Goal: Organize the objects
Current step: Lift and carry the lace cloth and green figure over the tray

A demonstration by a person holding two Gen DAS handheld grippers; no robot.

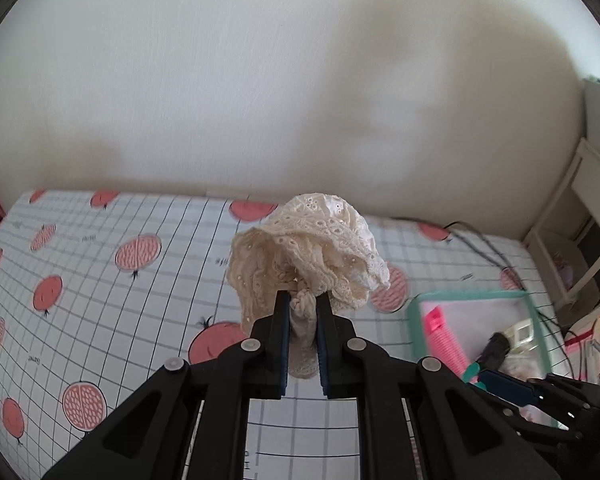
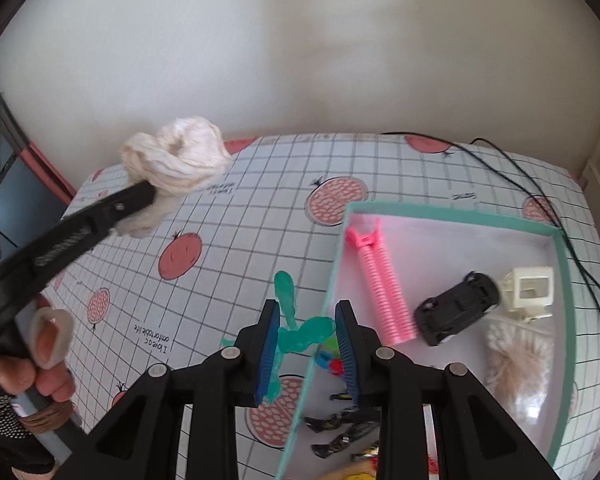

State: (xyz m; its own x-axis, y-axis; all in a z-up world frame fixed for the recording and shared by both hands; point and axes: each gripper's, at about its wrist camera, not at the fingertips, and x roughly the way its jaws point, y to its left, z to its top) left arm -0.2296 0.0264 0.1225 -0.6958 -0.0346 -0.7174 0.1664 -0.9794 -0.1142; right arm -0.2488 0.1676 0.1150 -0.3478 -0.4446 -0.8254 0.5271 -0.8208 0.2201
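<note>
My left gripper [image 1: 303,296] is shut on the gathered middle of a cream lace scrunchie [image 1: 312,248], held up above the tablecloth. In the right wrist view the same scrunchie [image 2: 180,156] hangs in the air at the far left. My right gripper [image 2: 307,306] is shut on a translucent green toy figure [image 2: 300,332], right over the left edge of the teal-rimmed tray [image 2: 560,280]. The tray holds a pink ribbed hair roller [image 2: 384,280], a black toy car [image 2: 456,308], a white plastic piece [image 2: 528,288] and a cream fluffy item [image 2: 516,356].
A grid tablecloth printed with pomegranates [image 1: 100,280] covers the table, which stands against a white wall. A black cable [image 2: 540,184] runs along the far right of the table. A white shelf unit [image 1: 580,220] stands to the right. A person's hand [image 2: 48,344] grips the left handle.
</note>
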